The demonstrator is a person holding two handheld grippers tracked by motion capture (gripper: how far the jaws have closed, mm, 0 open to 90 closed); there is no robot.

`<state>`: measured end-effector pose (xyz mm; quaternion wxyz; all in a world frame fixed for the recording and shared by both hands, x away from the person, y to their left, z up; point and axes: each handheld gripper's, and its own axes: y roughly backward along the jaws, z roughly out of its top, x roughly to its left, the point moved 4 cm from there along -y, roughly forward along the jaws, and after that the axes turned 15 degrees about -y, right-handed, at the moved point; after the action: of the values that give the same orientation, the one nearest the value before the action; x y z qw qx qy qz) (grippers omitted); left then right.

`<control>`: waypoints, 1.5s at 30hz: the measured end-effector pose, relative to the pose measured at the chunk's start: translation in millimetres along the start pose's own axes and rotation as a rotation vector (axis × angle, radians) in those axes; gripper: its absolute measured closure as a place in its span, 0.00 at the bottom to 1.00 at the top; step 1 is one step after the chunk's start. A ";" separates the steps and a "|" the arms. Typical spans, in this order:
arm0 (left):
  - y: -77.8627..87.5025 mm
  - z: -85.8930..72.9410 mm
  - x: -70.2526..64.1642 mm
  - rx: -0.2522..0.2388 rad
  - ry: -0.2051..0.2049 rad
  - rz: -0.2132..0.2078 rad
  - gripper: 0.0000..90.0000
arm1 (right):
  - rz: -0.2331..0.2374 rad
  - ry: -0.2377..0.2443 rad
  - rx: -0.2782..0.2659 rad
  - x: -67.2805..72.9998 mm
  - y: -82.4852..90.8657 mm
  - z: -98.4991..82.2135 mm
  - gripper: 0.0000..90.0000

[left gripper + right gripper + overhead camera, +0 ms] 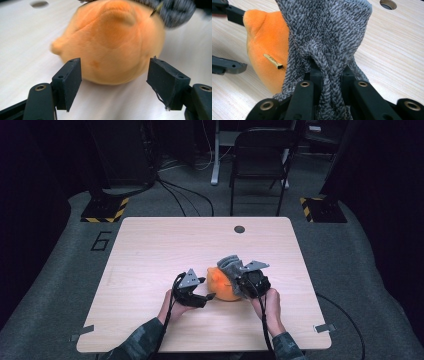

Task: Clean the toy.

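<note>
A: Obs – orange plush sits on table, near-centre, slightly toward person's side. Grey knit piece draped over its far/right part

B: Grippers?

A: R gripper jaws together, clamped on grey knit piece – fabric bunched betw. the pads. High view: R gripper up against plush's right flank. L gripper jaws apart, straddling the near bulge of plush; pads don't press on it, gap seen each side. No grip by L

B: Key relation for next move?

A: Plush lies directly ahead of L gripper, betw. the two grippers, so L faces it from left, R from right. Knit piece runs from R's jaws up and over the plush, away from R; long axis roughly along R's jaws. R is the hand w/ the fabric; L is nearer bare orange body

B: Judgement?

A: Prob. L needs to re-close on plush to steady it while R works the knit along that axis. Small tan tag at fabric edge – snag risk
</note>
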<state>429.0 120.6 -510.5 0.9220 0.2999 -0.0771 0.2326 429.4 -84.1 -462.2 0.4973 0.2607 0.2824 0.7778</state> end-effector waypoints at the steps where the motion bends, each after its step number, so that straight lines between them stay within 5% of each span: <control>1: -0.2 -1.4 0.5 0.009 -0.027 0.006 0.28 | 0.002 0.001 0.003 -0.7 0.0 0.3 0.87; 8: -14.9 -8.3 2.0 0.068 -0.153 0.042 0.23 | 0.003 -0.011 0.003 -2.6 -1.6 1.5 0.87; 23: -33.1 -15.1 2.8 0.082 -0.225 0.036 0.26 | 0.008 -0.019 0.004 -4.7 -4.0 2.5 0.87; 33: -35.9 -16.1 0.0 0.069 -0.257 0.063 0.69 | 0.035 -0.030 -0.008 -5.4 -4.3 2.7 0.87; 37: -35.9 -15.9 -0.1 0.056 -0.244 0.066 0.74 | 0.072 -0.048 -0.033 -11.1 3.8 5.8 0.87; 39: -35.7 -16.4 -0.3 0.067 -0.256 0.067 0.77 | 0.054 -0.062 -0.054 -18.9 12.6 9.6 0.87; 44: -35.4 -17.2 -0.3 0.068 -0.255 0.071 0.80 | -0.123 -0.124 -0.082 -73.1 35.6 2.3 0.86; 45: -35.4 -17.2 -0.3 0.068 -0.255 0.071 0.81 | -0.123 -0.124 -0.082 -73.1 35.6 2.3 0.86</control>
<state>445.7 105.4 -542.8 0.8851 0.3554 -0.1963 0.2276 435.7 -163.3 -444.8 0.5709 0.2700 0.2343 0.7391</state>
